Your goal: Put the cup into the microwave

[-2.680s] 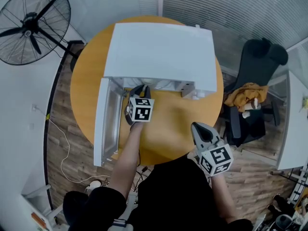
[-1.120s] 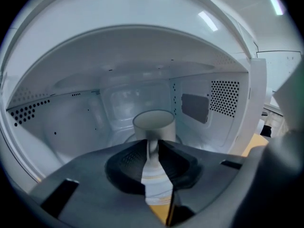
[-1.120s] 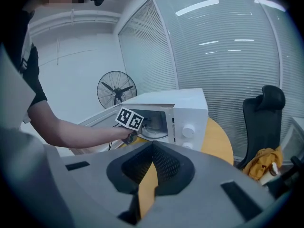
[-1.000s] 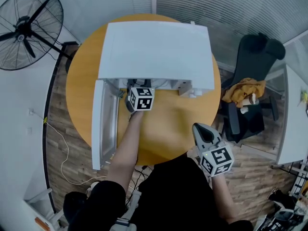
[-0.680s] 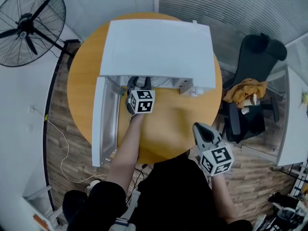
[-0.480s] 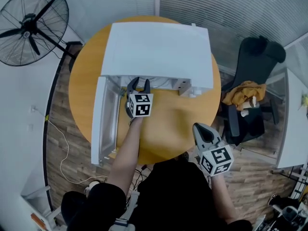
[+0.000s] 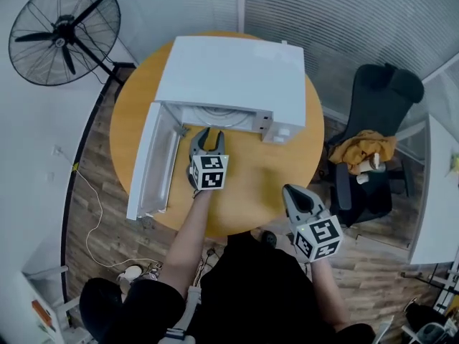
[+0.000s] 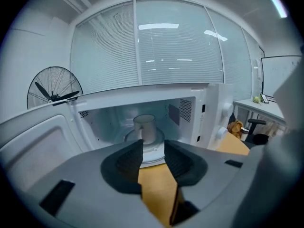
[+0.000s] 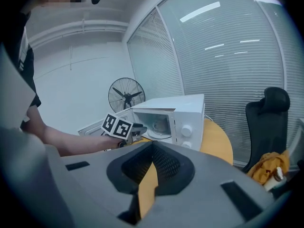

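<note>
The white cup (image 8: pixel 145 127) stands upright on the glass turntable inside the white microwave (image 7: pixel 229 77), whose door (image 7: pixel 147 160) hangs open to the left. My left gripper (image 7: pixel 208 135) is outside the oven's mouth, over the orange table (image 7: pixel 265 170). It is open and holds nothing, and the cup shows beyond the gap of the left gripper (image 8: pixel 153 144). My right gripper (image 7: pixel 295 192) is shut and empty near the table's front edge. From the right gripper (image 9: pixel 152 146) I see the cup (image 9: pixel 160 125) in the cavity and the left gripper (image 9: pixel 135 127) in front of it.
A standing fan (image 7: pixel 61 31) is at the back left on the wood floor. A black office chair (image 7: pixel 373 120) with an orange cloth (image 7: pixel 355 149) stands to the right of the table, and a white desk (image 7: pixel 437 192) lies beyond it.
The left gripper was reaching into the microwave's mouth one second ago; it has drawn back towards me with its jaws open. The right gripper has barely moved.
</note>
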Tool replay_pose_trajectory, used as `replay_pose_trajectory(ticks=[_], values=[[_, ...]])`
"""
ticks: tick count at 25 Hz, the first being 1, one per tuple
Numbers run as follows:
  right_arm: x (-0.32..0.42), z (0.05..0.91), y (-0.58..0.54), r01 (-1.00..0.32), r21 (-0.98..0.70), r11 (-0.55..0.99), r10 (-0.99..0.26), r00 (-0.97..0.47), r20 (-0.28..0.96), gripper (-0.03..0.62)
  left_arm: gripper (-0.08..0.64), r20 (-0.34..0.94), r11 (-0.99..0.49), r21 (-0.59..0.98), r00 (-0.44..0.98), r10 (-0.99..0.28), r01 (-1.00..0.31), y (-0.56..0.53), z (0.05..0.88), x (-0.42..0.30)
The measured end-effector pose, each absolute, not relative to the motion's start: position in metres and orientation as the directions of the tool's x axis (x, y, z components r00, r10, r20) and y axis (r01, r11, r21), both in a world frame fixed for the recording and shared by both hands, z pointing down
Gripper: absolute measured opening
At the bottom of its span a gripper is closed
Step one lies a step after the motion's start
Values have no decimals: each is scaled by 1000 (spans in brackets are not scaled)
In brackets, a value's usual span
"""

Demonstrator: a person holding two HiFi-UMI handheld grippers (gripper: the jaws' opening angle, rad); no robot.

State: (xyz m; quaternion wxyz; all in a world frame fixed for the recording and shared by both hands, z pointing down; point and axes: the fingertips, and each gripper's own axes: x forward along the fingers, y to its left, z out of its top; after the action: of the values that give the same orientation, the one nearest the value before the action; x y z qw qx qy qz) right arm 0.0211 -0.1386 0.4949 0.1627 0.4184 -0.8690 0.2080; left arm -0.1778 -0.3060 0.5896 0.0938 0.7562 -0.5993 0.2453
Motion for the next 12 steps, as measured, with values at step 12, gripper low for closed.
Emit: replay_pose_trajectory(ticks=[12], values=[[57,481,-83,-727,-243,642,-621,-680,390,9,87,458,-248,-197,134,-879,-948,-216,538,-134]])
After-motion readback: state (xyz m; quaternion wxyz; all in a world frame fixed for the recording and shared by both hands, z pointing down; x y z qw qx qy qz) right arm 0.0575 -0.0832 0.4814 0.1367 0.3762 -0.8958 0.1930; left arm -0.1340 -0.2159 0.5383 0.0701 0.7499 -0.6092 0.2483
